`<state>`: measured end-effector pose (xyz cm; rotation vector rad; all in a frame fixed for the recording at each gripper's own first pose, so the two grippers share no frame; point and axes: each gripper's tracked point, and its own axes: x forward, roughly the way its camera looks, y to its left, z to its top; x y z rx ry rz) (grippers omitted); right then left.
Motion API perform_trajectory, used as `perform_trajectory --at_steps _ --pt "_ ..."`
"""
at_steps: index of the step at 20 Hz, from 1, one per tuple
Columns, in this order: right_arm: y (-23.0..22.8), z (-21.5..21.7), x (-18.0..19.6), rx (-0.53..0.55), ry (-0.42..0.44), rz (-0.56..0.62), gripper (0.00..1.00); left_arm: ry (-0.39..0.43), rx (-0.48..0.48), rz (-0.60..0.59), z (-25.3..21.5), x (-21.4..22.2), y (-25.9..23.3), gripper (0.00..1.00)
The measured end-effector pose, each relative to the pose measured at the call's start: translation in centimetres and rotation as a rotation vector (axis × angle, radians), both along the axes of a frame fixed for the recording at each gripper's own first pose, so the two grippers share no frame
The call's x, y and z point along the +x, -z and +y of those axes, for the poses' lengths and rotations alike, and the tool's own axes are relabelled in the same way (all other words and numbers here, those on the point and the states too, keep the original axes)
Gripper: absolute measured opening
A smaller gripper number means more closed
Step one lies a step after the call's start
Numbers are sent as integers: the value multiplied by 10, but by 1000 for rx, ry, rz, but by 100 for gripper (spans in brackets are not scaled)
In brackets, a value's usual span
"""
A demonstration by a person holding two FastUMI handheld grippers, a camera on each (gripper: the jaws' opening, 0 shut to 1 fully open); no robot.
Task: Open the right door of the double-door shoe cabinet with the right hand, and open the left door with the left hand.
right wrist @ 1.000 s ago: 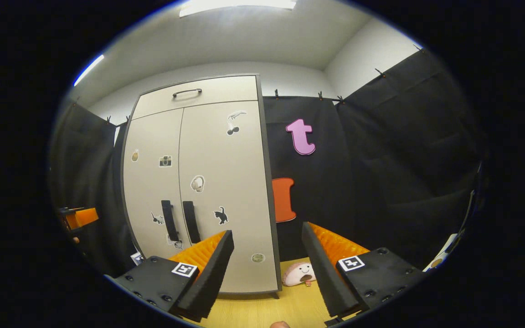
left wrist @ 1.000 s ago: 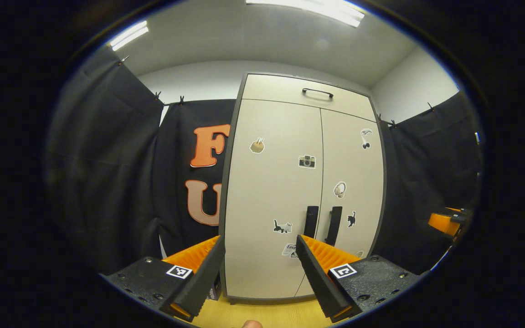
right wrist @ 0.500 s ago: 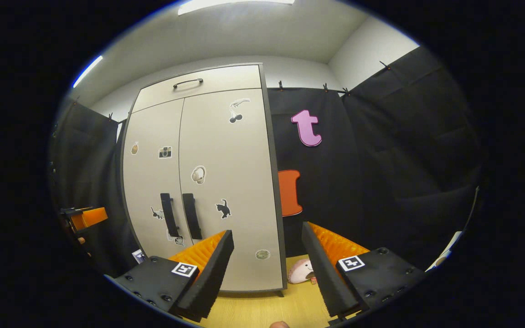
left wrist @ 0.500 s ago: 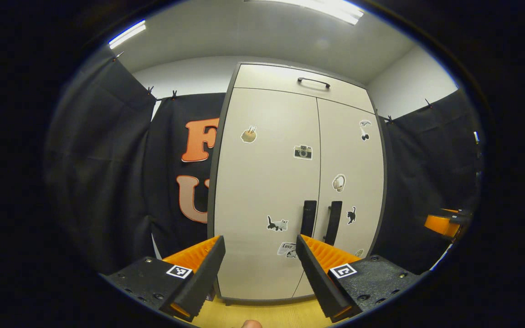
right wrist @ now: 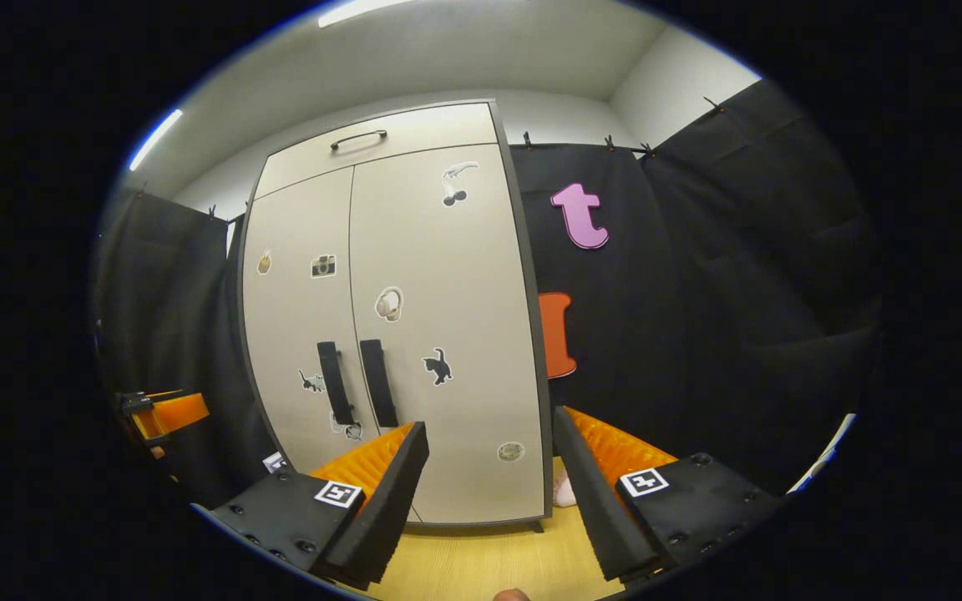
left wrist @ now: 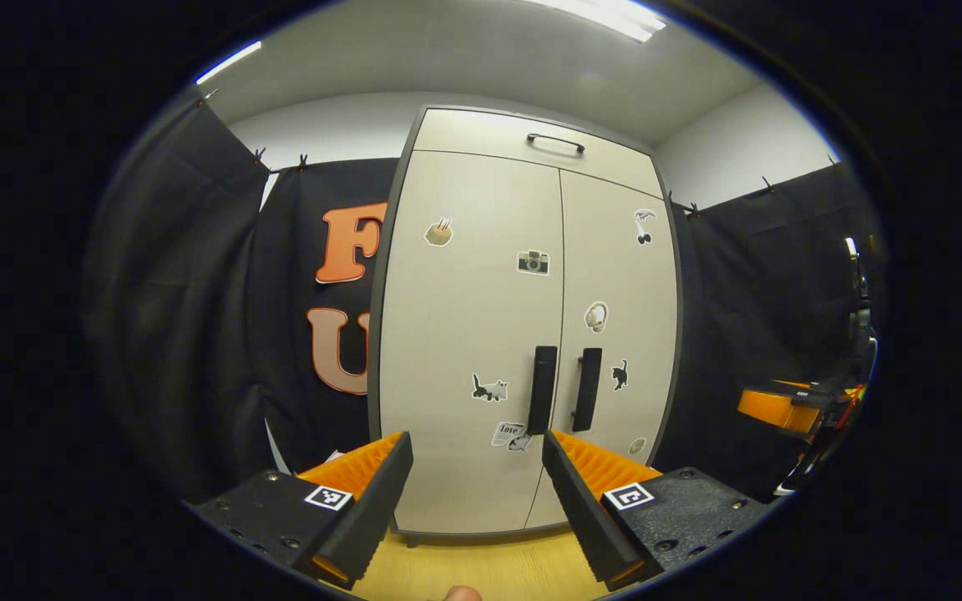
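Left gripper view: the cabinet (left wrist: 481, 334) stands upright on a yellow wood floor (left wrist: 481, 568), ahead of the left gripper (left wrist: 473, 501) and apart from it. Both doors are closed. The left door (left wrist: 464, 284) and right door (left wrist: 615, 275) meet at a thin vertical seam. Two black vertical handles flank that seam: the left handle (left wrist: 542, 390) and the right handle (left wrist: 586, 389), near each other but not touching. A drawer front (left wrist: 531, 146) with a black pull (left wrist: 556, 142) sits above the doors. Small stickers dot both doors. The left gripper's fingers (left wrist: 368, 509) are spread wide with nothing between them; the cabinet base shows through the gap. The right gripper (left wrist: 782, 409) shows at the right edge, orange and black, off to the side of the cabinet.

Right gripper view: the cabinet (right wrist: 414, 334) sits left of centre, doors closed, handles (right wrist: 356, 384) side by side at the seam. The right gripper (right wrist: 489, 501) hangs clear of the cabinet, its fingers (right wrist: 389, 501) apart and empty. A pale pink object (right wrist: 564, 491) lies on the floor (right wrist: 489, 563) beside the cabinet's right lower corner, partly hidden by a finger. The left gripper (right wrist: 168, 413) shows at the left edge; its finger spacing cannot be judged from this side.
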<state>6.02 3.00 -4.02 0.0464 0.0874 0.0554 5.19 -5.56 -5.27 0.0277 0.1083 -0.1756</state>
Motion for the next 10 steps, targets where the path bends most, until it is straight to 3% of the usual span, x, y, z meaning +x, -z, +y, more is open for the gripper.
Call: perform_trajectory --at_steps 10 --pt "25 64 66 -10 -58 43 97 -19 18 -37 21 -3 4 95"
